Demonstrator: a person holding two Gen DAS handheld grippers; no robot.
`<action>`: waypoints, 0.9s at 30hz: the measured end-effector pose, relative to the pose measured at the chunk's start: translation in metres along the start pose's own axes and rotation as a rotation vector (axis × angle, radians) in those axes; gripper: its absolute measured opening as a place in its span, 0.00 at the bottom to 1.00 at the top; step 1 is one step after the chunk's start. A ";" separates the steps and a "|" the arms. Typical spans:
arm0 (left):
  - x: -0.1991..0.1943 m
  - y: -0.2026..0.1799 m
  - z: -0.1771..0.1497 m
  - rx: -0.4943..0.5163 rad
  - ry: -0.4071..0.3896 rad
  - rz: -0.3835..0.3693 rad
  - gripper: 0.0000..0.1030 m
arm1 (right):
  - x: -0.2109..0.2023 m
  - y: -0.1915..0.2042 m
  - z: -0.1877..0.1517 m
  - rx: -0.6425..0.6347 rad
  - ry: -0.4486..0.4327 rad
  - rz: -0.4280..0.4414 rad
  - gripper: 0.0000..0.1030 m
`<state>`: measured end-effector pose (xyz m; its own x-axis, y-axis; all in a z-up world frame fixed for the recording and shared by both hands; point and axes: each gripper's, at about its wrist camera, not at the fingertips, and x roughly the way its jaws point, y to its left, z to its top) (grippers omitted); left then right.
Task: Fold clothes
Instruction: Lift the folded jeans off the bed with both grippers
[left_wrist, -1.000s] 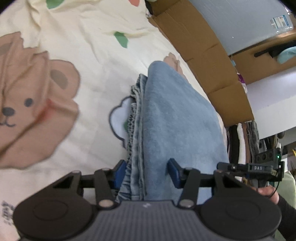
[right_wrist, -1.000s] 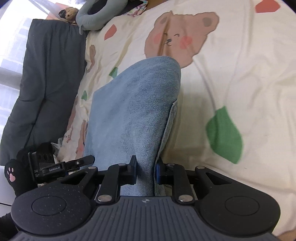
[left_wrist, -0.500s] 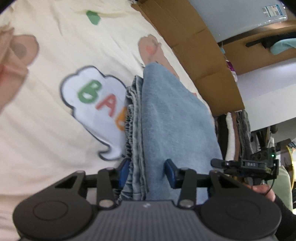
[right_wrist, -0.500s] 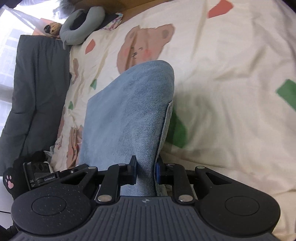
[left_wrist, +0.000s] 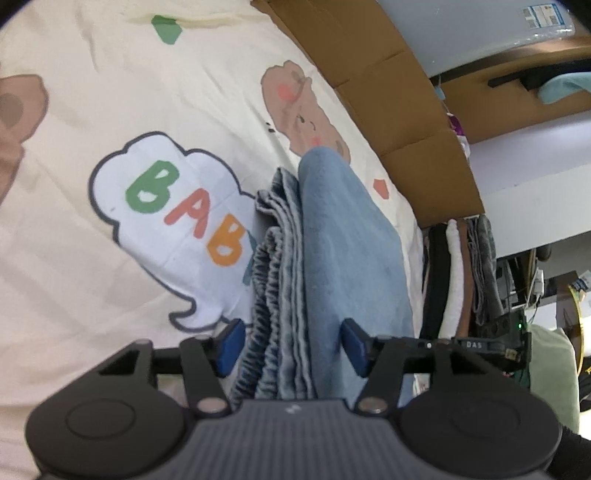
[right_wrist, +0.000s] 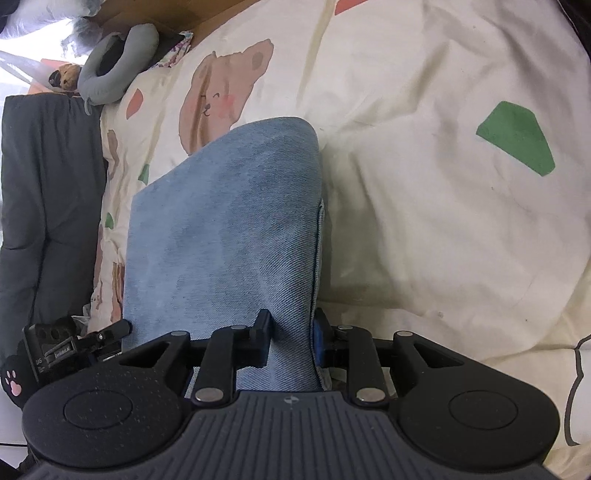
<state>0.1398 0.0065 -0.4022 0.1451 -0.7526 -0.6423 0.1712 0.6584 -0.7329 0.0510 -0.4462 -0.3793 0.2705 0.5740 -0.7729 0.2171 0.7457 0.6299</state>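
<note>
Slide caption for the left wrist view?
Left gripper opening around folded blue jeans on a bear-print bedsheet.

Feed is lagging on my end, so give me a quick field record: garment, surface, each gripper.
garment: folded blue jeans, elastic waistband edge toward the left gripper
surface: cream bear-print bedsheet
left gripper: jaws opening, jeans between them, pads clear of the denim
right gripper: jaws opening, pads at the jeans' fold

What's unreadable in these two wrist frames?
- Folded jeans: near end hidden under the tool body, both views.
- Left tool, opening: pad contact on the jeans unclear.
- Right tool, opening: right pad mostly behind denim.
- Sheet lettering: end covered by jeans.
</note>
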 end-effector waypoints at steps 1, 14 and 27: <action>0.003 0.000 0.001 -0.003 0.004 -0.003 0.67 | 0.001 -0.001 0.000 0.004 0.002 0.000 0.25; 0.051 0.011 0.018 -0.076 0.101 -0.088 0.72 | 0.006 -0.009 -0.003 0.021 0.001 0.038 0.39; 0.055 0.009 0.022 -0.070 0.182 -0.146 0.44 | 0.028 -0.002 0.000 0.024 -0.013 0.165 0.31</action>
<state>0.1710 -0.0285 -0.4393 -0.0553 -0.8312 -0.5533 0.1086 0.5458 -0.8308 0.0579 -0.4319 -0.4019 0.3167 0.6833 -0.6579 0.1915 0.6333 0.7498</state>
